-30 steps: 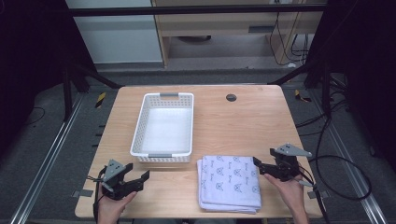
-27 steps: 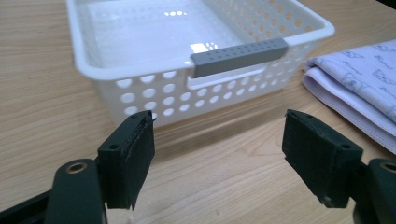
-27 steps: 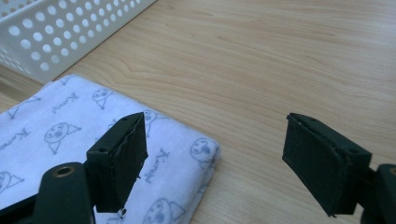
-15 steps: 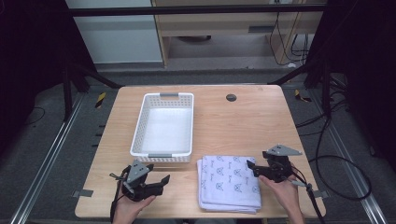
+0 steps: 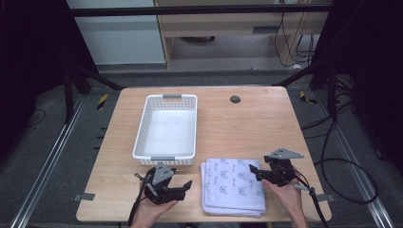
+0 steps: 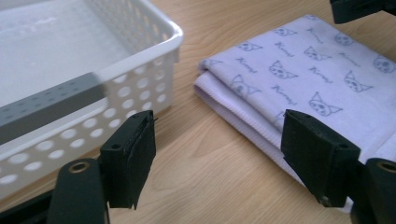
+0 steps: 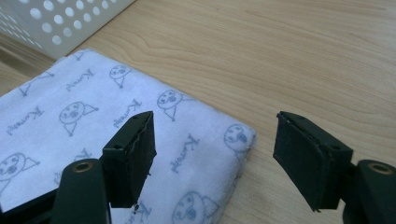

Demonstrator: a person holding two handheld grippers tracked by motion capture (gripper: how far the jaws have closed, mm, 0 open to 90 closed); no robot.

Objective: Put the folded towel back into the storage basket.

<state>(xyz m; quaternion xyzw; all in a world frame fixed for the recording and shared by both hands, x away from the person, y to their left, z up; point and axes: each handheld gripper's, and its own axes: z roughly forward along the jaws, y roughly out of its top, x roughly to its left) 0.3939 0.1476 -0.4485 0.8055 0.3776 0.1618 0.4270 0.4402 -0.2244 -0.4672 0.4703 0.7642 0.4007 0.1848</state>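
We see the folded towel (image 5: 233,184) lying flat on the wooden counter (image 5: 247,123) at the lower middle of the high view, just right of the white basket (image 5: 167,129). Our left gripper (image 5: 183,186) sits at the lower left beside the towel's edge, its fingers (image 6: 130,156) spread with only bare counter between them. Our right gripper (image 5: 255,172) hovers over the towel's right corner at the lower right; its fingers (image 7: 133,151) have just been closing yet stand apart, one over the cloth, pinching nothing.

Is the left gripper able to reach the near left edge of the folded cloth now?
Probably yes. The left gripper stands open beside the folded cloth, with bare table between them; the white basket lies behind, out of the way.
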